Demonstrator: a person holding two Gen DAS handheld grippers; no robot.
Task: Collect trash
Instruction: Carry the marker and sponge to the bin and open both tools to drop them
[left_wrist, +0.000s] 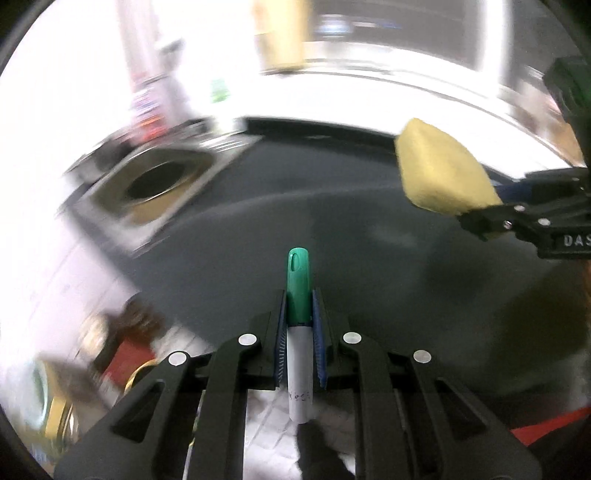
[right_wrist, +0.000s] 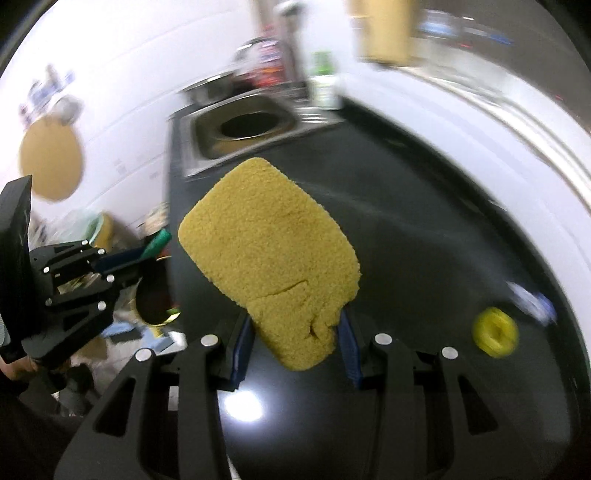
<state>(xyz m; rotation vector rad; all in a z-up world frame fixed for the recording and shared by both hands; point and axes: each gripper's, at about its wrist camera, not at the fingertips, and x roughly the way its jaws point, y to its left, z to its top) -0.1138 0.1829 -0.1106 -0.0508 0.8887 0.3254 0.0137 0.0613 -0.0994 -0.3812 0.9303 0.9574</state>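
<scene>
My left gripper (left_wrist: 299, 299) is shut on a white marker with a green cap (left_wrist: 297, 280), which sticks out past the blue pads over the dark countertop (left_wrist: 332, 206). In the right wrist view that same left gripper (right_wrist: 146, 254) sits at the far left, the green cap (right_wrist: 157, 242) poking from it. My right gripper (right_wrist: 295, 325) is shut on a yellow sponge (right_wrist: 269, 254), pinched at its lower end between the blue pads. From the left wrist view the sponge (left_wrist: 443, 171) and right gripper (left_wrist: 484, 201) are at the upper right.
A steel sink (right_wrist: 240, 127) with a dark drain hole is set in the counter's far end; a bottle (right_wrist: 325, 85) stands beside it. A yellow ring-shaped object (right_wrist: 495, 336) and a blue-white scrap (right_wrist: 532, 301) lie on the counter at right. Cluttered items lie below the counter's left edge (left_wrist: 110, 350).
</scene>
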